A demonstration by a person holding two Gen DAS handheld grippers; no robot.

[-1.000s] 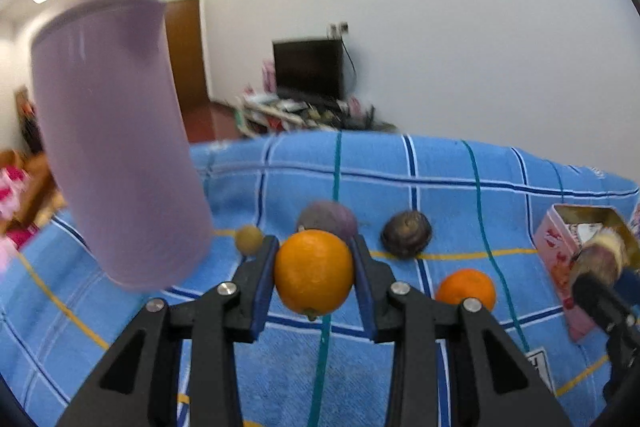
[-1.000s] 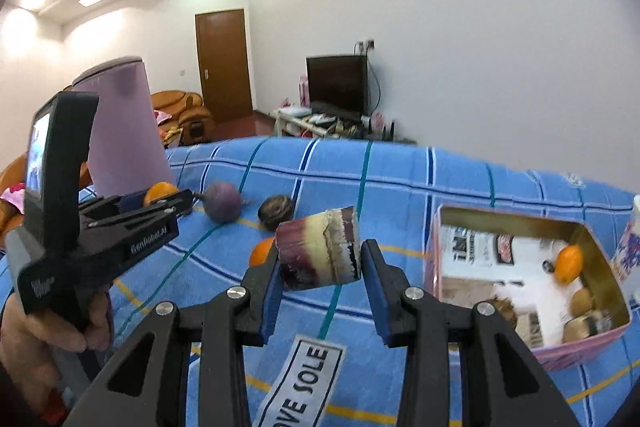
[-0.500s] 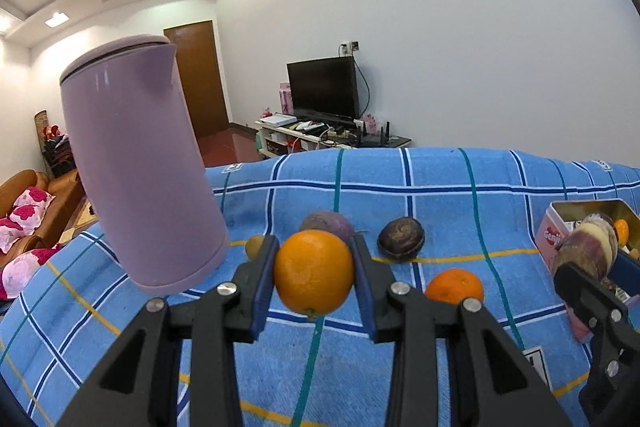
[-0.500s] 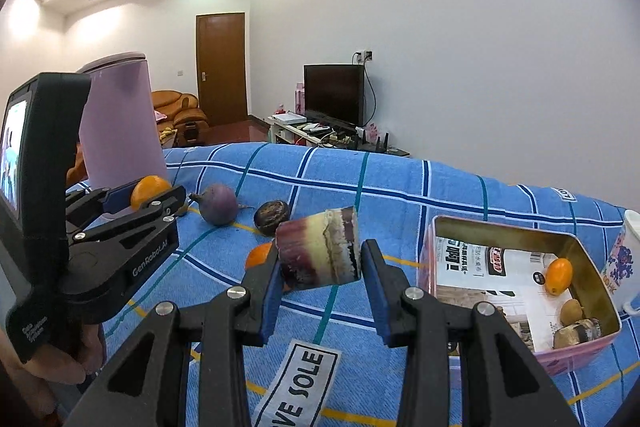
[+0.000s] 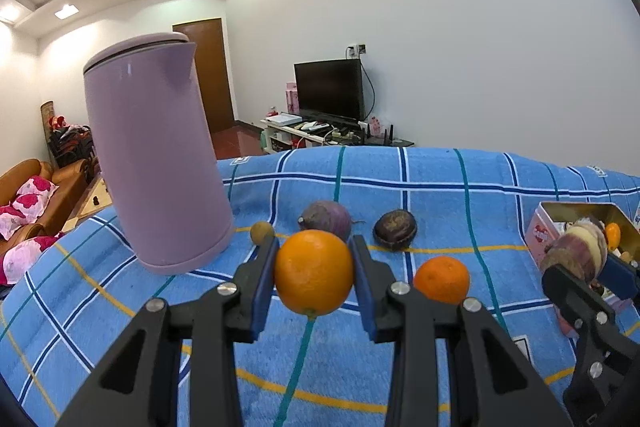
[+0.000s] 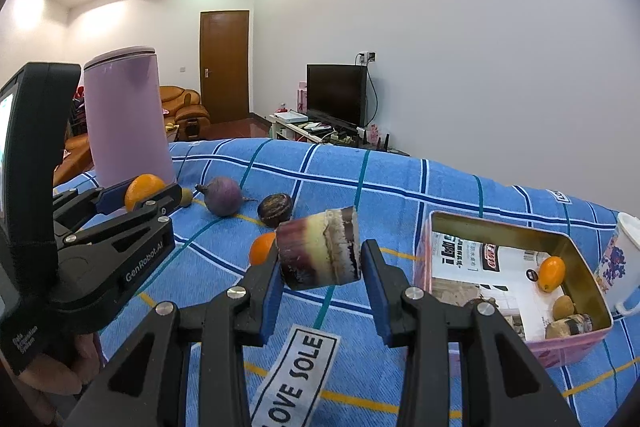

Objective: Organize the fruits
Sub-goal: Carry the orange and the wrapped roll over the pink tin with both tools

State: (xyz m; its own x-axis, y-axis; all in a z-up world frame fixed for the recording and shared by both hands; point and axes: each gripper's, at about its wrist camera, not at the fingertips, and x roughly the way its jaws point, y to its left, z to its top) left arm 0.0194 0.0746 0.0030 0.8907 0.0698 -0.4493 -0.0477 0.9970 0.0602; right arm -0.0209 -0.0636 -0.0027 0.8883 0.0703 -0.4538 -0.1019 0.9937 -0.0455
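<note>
Two tongs are loaded: the left gripper (image 5: 314, 277) clamps an orange (image 5: 314, 273), the right gripper (image 6: 320, 259) pinches a cut sugarcane piece (image 6: 318, 253), both tilted slightly downward above the blue checked cloth (image 5: 440, 195). A hand (image 6: 52, 371) grasps the left tool's handle. Just beyond the left tongs lie a purple turnip (image 5: 326, 221), a dark passion fruit (image 5: 395, 229) and a second orange (image 5: 441, 279); a lilac kettle (image 5: 154, 163) stands to their left. Right of the right tongs sits a tin box (image 6: 576, 343)
</note>
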